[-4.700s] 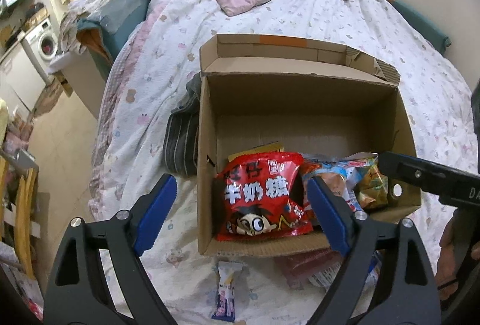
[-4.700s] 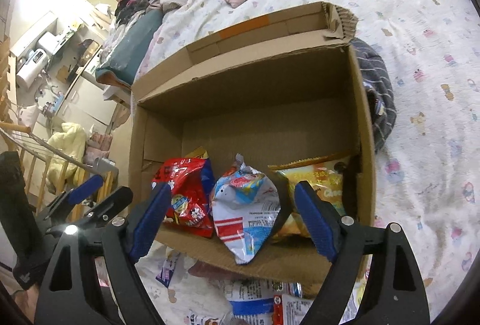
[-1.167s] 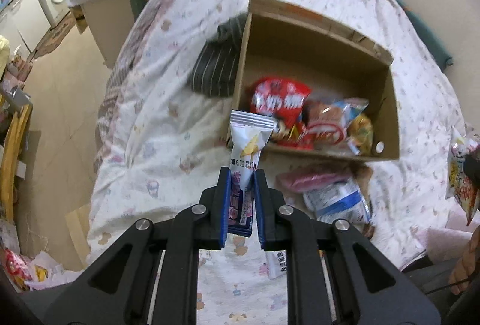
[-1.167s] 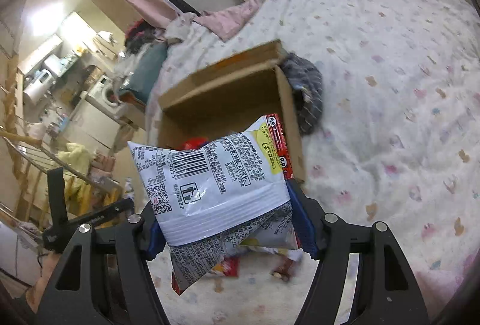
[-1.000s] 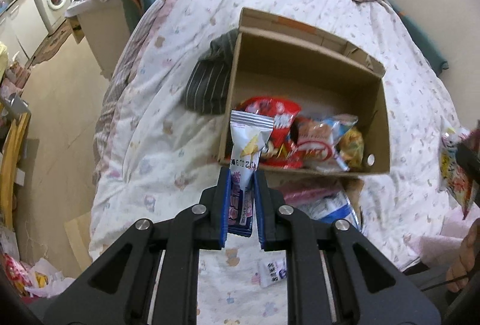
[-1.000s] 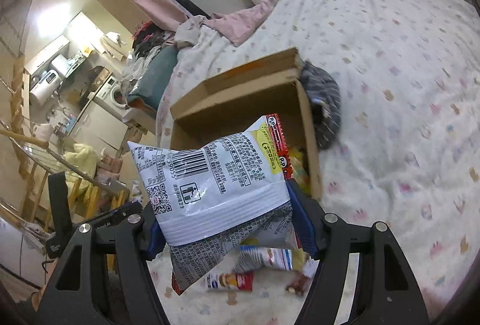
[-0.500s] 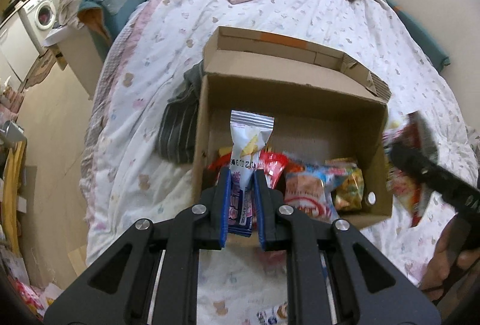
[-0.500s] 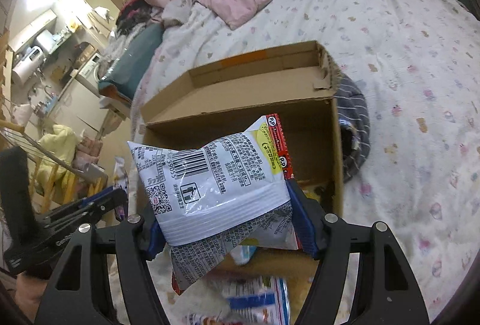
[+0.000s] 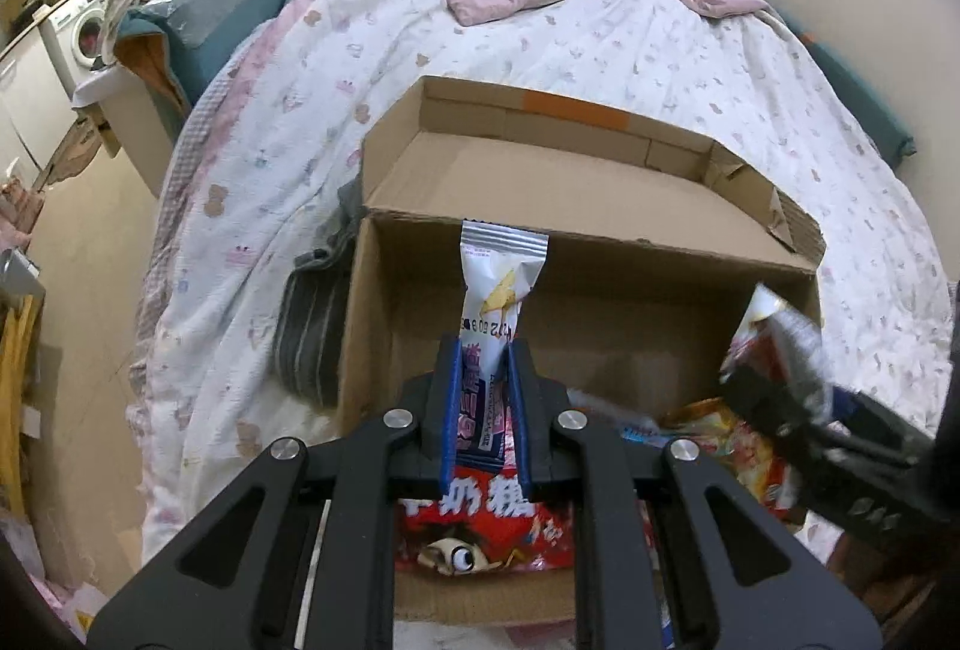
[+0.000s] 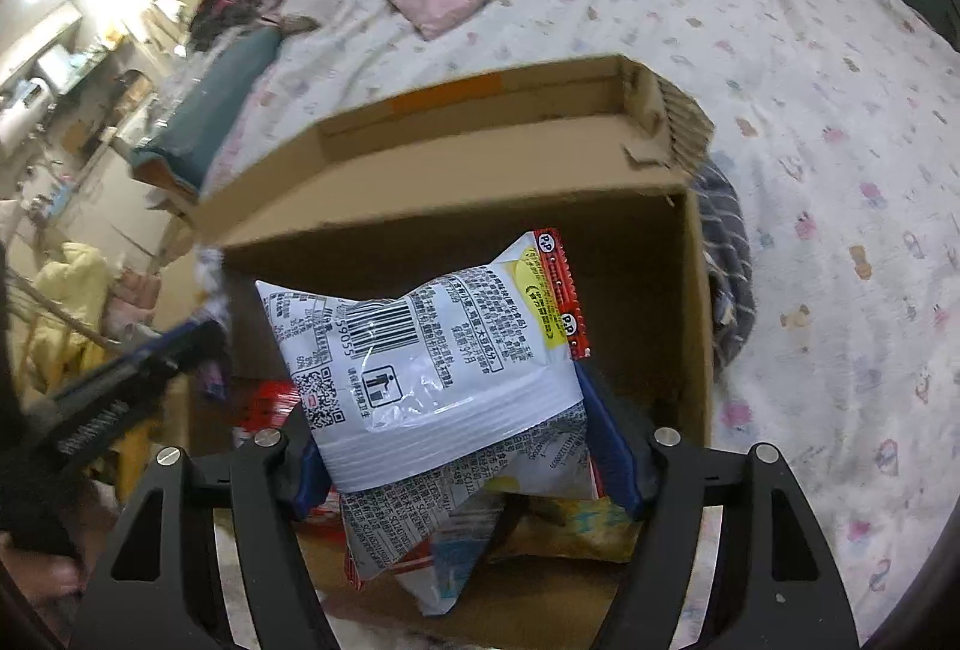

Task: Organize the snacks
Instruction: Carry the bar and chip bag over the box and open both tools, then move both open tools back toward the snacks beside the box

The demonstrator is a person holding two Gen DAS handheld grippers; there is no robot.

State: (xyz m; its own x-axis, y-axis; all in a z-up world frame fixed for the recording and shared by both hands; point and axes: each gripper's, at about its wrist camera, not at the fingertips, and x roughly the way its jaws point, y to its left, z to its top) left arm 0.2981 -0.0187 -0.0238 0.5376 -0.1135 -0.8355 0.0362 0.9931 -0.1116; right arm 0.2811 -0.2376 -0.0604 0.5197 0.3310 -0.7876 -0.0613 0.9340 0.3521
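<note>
The left gripper [image 9: 485, 413] has its blue-padded fingers pressed onto a narrow white snack sachet with a crimped silver top [image 9: 501, 290], which stands upright between them and reaches ahead of the tips. Directly beyond and below the fingers lies the open brown cardboard box [image 9: 576, 206], resting on a white patterned bedspread [image 9: 630, 50]. Under this gripper, inside the box, sits a red snack bag with white characters and a cartoon face [image 9: 480, 524]. To its right, the other tool enters the view blurred, carrying its packet over the box's right end.

The right gripper [image 10: 462, 446] pinches a wide white plastic snack bag printed with a barcode and a red-and-yellow edge [image 10: 432, 368]; the bag bulges between the blue pads and hides most of the box interior ahead of it. The box's far wall [image 10: 480, 158] rises beyond the bag. More packets lie beneath the fingers, partly hidden. A dark striped cloth [image 10: 729, 254] lies just right of the box. The left tool shows blurred at the left of this view.
</note>
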